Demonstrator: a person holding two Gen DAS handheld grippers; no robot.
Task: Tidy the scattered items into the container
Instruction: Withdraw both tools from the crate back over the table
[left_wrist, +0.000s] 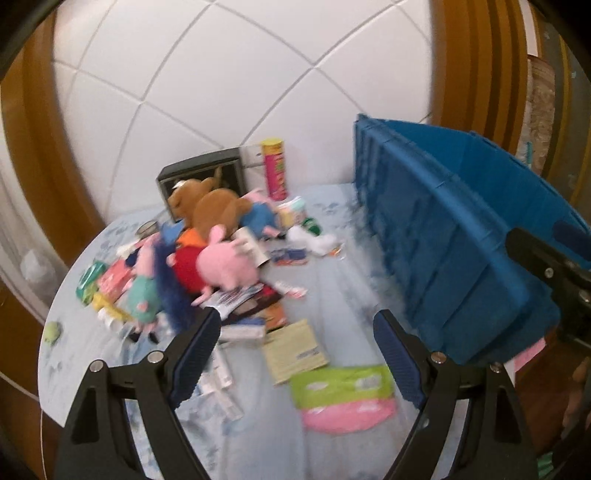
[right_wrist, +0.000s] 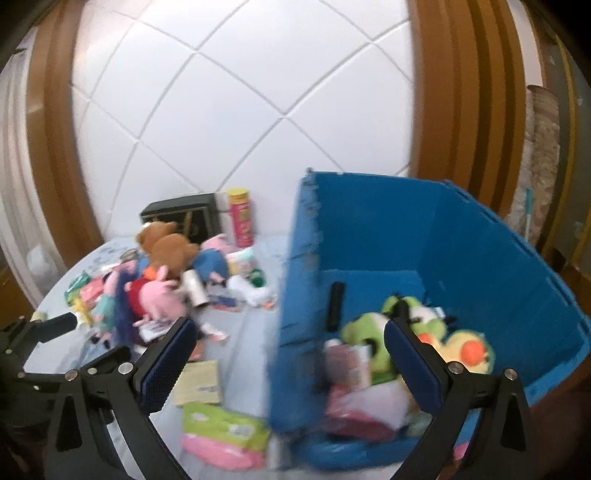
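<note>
A blue crate (left_wrist: 454, 236) stands on the right of a light blue bed sheet (left_wrist: 332, 291). In the right wrist view the crate (right_wrist: 461, 243) holds green plush toys (right_wrist: 373, 339), a black remote (right_wrist: 335, 304) and packets. A pile of plush toys lies to the left, with a pink pig (left_wrist: 225, 264) and a brown bear (left_wrist: 210, 206). My left gripper (left_wrist: 297, 339) is open and empty above a beige packet (left_wrist: 295, 350). My right gripper (right_wrist: 290, 347) is open and empty, straddling the crate's near left wall.
A pink snack can (left_wrist: 275, 170) and a dark box (left_wrist: 201, 177) stand at the back by the white padded headboard (left_wrist: 221, 74). A green and pink packet (left_wrist: 343, 398) lies near the front. Wooden frame posts flank both sides.
</note>
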